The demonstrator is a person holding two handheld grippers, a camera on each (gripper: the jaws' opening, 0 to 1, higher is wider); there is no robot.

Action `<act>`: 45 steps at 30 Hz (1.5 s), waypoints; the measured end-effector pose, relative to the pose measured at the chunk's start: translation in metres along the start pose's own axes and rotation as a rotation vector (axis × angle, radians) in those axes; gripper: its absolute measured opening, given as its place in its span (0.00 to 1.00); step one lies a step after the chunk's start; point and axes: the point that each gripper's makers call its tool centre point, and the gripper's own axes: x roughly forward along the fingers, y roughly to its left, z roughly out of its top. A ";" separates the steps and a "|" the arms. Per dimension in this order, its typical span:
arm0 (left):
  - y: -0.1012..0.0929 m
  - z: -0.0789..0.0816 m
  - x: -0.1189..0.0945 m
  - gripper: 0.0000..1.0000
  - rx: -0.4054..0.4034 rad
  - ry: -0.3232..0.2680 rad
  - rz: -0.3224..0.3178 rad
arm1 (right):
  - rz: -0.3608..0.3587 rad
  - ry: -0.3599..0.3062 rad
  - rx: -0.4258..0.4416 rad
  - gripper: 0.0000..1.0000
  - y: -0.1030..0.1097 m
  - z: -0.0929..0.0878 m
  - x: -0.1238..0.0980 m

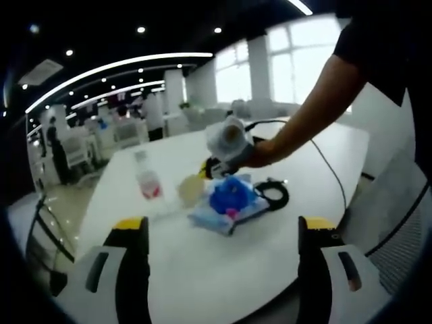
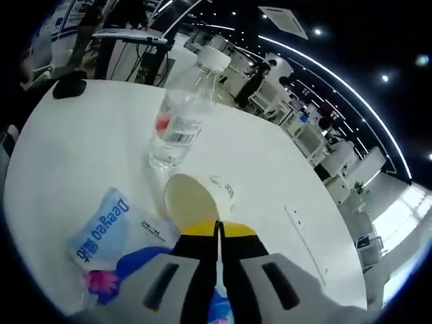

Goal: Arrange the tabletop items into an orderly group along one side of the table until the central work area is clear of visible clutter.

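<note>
**Items clustered mid-desk; right gripper closed above the packet**

The desk (image 1: 223, 270) is white and rounded. The left gripper (image 1: 223, 233) hangs back near one edge with its jaws wide apart and nothing between them, apparently on standby.

The right gripper (image 2: 217, 233) has its yellow-tipped jaws pressed together; whether a thin fold of the packet is pinched between them cannot be told. In the left gripper view it is seen over the cluster, held by a person's hand (image 1: 260, 154).

The water bottle (image 2: 183, 111) stands upright beside the paper cup (image 2: 196, 197), which lies on its side with its mouth open. The blue-and-white packet (image 2: 115, 229) lies flat just beside the cup. A black cable coil (image 1: 273, 192) rests against the packet's far side. A dark object (image 2: 69, 86) sits near the far edge.

Judgement: the items remain in the central area, so the clearing is not yet done.
</note>
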 end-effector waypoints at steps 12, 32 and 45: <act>0.004 0.003 -0.001 0.87 -0.009 -0.015 0.017 | 0.006 -0.005 0.084 0.00 -0.006 0.000 -0.020; 0.038 0.011 0.032 0.57 0.090 0.012 0.034 | 0.061 -0.081 0.174 0.00 0.011 0.029 -0.082; 0.051 0.029 0.069 0.47 0.112 -0.025 0.035 | 0.082 -0.091 0.270 0.00 0.028 0.044 -0.126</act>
